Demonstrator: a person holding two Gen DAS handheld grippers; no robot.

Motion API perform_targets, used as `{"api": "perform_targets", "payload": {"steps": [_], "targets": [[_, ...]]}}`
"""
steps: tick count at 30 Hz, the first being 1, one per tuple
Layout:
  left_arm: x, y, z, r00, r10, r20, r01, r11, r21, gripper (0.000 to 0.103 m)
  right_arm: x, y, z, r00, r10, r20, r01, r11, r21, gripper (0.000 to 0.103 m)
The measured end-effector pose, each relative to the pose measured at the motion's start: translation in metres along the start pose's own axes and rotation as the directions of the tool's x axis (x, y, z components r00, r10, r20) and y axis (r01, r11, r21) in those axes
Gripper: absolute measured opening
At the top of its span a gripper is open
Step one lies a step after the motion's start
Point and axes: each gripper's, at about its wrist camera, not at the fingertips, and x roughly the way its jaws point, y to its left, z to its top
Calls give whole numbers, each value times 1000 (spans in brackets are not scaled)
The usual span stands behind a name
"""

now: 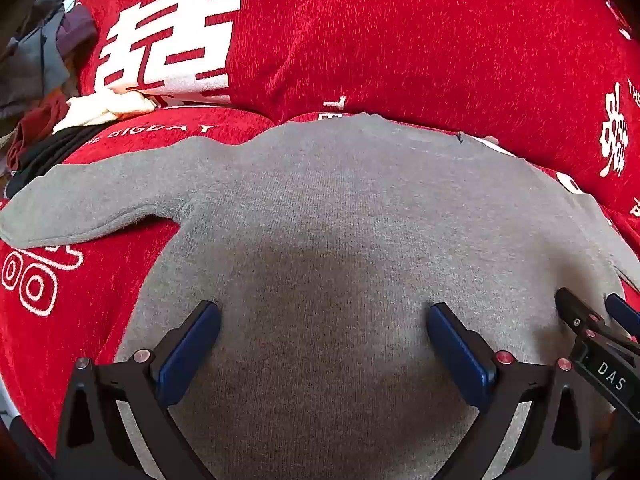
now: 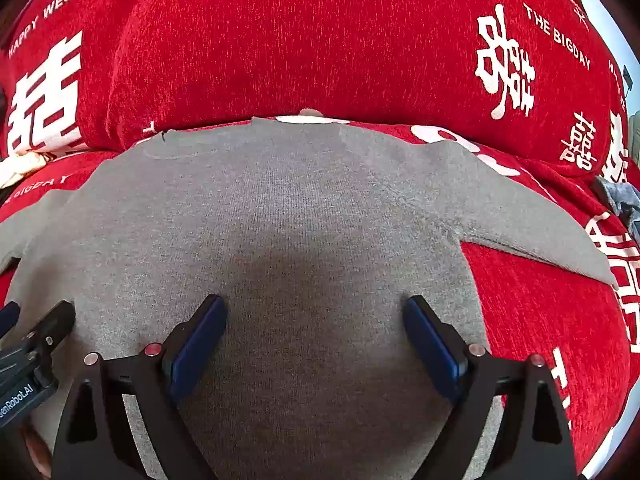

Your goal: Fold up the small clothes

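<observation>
Black fingers [image 1: 188,344], blue pads [image 2: 430,340]

"HAPPY WEDDING" and "THE BIGDAY" in white on the red sofa cover [image 2: 320,40], large white double-happiness characters on the same cover, "DAS" on the right gripper [image 1: 588,312], "enRobot.AI" on the left gripper [image 2: 36,320]

The lower hem of the grey sweater [image 1: 320,208] is cut off by the bottom edge in both wrist views, behind the gripper frames. In the right wrist view its left sleeve is lost at the left edge. A heap of clothes [image 1: 36,60] at the far left is clipped and too blurred to be sorted; a dark garment and a cream cloth [image 1: 104,108] can perhaps be made out. A bluish-grey fabric [image 2: 618,196] is cut by the right edge. Only 1 finger of the right gripper [image 1: 596,312] is fully seen in the left view.
</observation>
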Motion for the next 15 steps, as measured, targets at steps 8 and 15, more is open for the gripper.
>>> {"api": "perform_targets", "payload": {"steps": [8,15], "targets": [[1,1,1,1000,-1,0,1,1000,1,103,0,1,0,1000,-3,0,3,1000,-2,93],[-4,2,3,1000,-2,-1,2,1000,0,103,-1,5,1,1000,-28,0,28,999,-17,93]]}}
